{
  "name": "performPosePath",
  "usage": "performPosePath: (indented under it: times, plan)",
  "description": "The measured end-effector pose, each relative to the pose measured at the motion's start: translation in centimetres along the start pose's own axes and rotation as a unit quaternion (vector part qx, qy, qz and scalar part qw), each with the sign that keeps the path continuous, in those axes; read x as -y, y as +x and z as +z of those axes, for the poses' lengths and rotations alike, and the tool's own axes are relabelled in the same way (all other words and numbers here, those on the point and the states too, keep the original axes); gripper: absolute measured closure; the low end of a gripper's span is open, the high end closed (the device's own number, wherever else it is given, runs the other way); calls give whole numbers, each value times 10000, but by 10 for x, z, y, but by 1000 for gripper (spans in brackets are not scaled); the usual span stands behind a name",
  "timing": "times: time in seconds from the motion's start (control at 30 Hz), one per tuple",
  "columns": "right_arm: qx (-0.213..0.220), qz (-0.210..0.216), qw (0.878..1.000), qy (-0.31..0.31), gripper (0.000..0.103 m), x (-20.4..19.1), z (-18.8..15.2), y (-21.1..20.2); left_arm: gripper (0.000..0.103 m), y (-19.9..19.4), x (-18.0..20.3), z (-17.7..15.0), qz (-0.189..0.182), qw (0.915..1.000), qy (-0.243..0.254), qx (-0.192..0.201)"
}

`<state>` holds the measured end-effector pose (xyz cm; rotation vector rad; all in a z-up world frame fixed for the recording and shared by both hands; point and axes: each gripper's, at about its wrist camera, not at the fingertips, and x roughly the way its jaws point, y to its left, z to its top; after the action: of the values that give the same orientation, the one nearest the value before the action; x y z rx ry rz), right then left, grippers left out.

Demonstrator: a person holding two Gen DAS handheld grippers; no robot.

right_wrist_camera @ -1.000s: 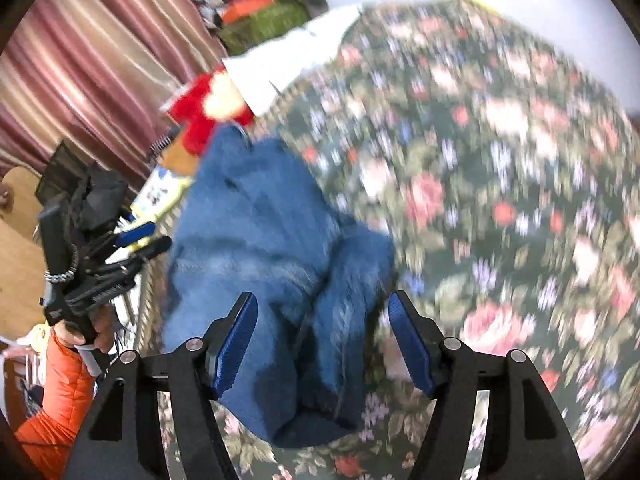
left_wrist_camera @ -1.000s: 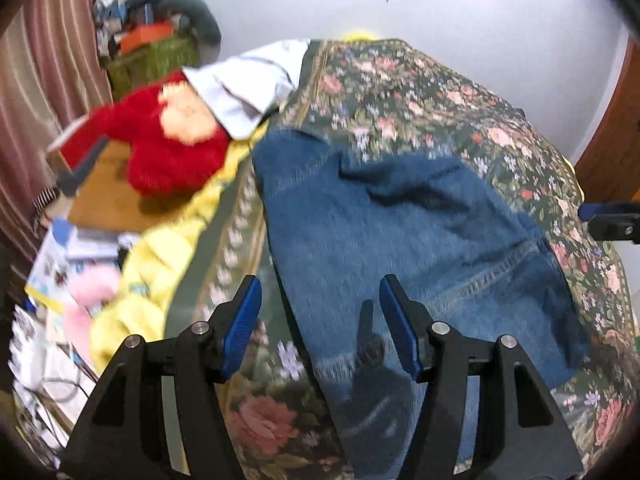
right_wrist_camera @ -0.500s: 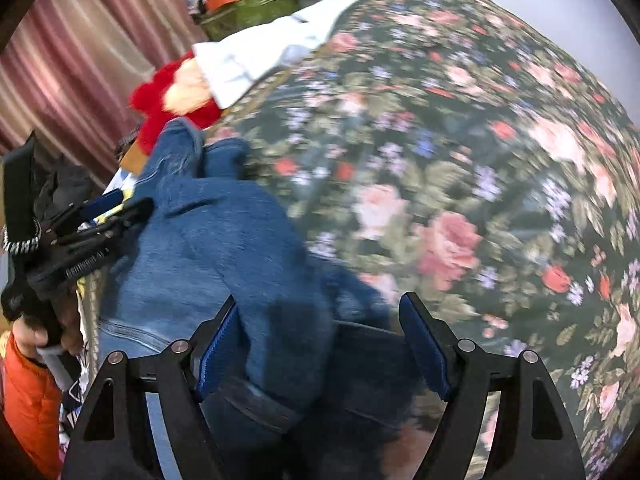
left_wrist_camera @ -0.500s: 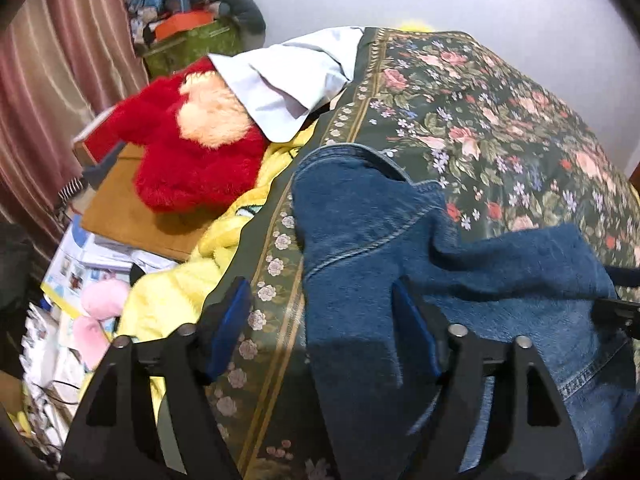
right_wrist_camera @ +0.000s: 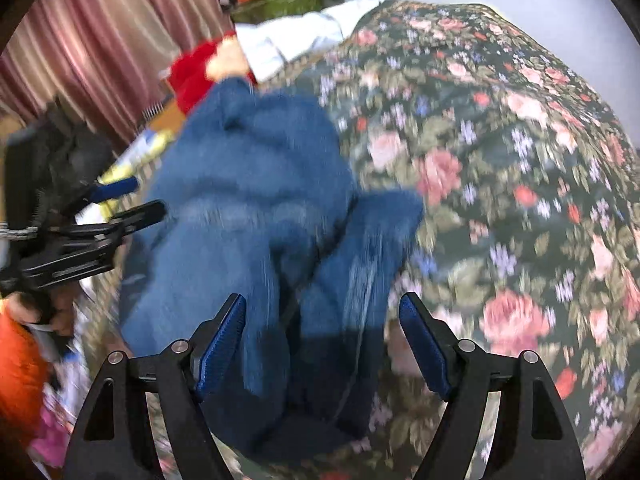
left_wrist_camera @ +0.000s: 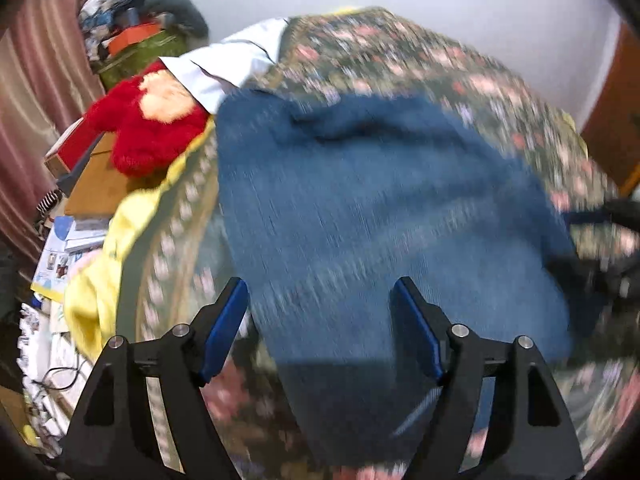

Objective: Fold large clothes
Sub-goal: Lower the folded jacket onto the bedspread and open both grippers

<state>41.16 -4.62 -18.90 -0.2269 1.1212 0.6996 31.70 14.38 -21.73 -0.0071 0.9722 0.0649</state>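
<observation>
Blue jeans (left_wrist_camera: 380, 208) lie folded over on a floral bedspread (left_wrist_camera: 400, 56). My left gripper (left_wrist_camera: 320, 320) is open and empty above the near end of the jeans. In the right wrist view the jeans (right_wrist_camera: 248, 208) lie bunched on the bed's left side, with a fold (right_wrist_camera: 360, 248) sticking out to the right. My right gripper (right_wrist_camera: 322, 336) is open and empty over the jeans' near end. The left gripper (right_wrist_camera: 120, 204) shows at the left edge of that view. Both views are motion-blurred.
A red plush toy (left_wrist_camera: 148, 128) and a white pillow (left_wrist_camera: 224, 64) lie at the bed's far left. A yellow sheet (left_wrist_camera: 104, 264) hangs off the left edge over cluttered papers (left_wrist_camera: 56, 248). A striped curtain (right_wrist_camera: 96, 40) and a green bin (left_wrist_camera: 136, 56) stand behind.
Both grippers have pulled back and up from the jeans, so more of the garment and bed shows. The jeans lie where they were. Both grippers stay open.
</observation>
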Motion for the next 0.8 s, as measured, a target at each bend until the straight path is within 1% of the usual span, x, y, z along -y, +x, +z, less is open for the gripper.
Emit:
performPosePath:
  times: [0.03, 0.07, 0.1, 0.17, 0.27, 0.33, 0.4, 0.43, 0.53, 0.63, 0.7, 0.73, 0.8]
  plan:
    - [38, -14, 10000, 29, 26, 1, -9, 0, 24, -4, 5, -11, 100, 9999, 70, 32]
    - [55, 8, 9999, 98, 25, 4, -17, -3, 19, -9, 8, -21, 170, 9997, 123, 92]
    - [39, 33, 9998, 177, 25, 7, -23, -5, 15, -13, 10, -31, 208, 9996, 154, 70]
    - [45, -10, 9996, 283, 25, 13, -33, -13, 15, -20, 11, -43, 330, 9993, 189, 34]
    - [42, -441, 9987, 269, 25, 18, -51, -28, 15, -32, 9, -56, 510, 9985, 205, -64]
    - [74, -703, 9971, 277, 25, 18, -61, -39, 15, -42, 4, -60, 583, 9982, 90, -58]
    - [154, -635, 9972, 363, 25, 18, -68, -52, 16, -54, -2, -60, 675, 9977, -56, -3]
    - [272, -566, 9971, 430, 25, 16, -72, -63, 16, -63, -4, -59, 723, 9973, -114, 74]
    - [681, -470, 9957, 428, 25, 6, -75, -95, 16, -98, -4, -50, 815, 9952, -237, 496]
    - [1260, -422, 9909, 228, 25, -18, -74, -136, 16, -144, 0, -36, 840, 9898, -301, 1110]
    - [1707, -314, 9848, 93, 25, -35, -73, -165, 16, -176, 3, -27, 750, 9842, -387, 1558]
    - [1868, -267, 9820, 50, 25, -43, -73, -175, 16, -197, 5, -23, 663, 9797, -453, 1836]
    - [2270, -154, 9738, -41, 25, -60, -73, -202, 16, -224, 9, -19, 512, 9725, -521, 2211]
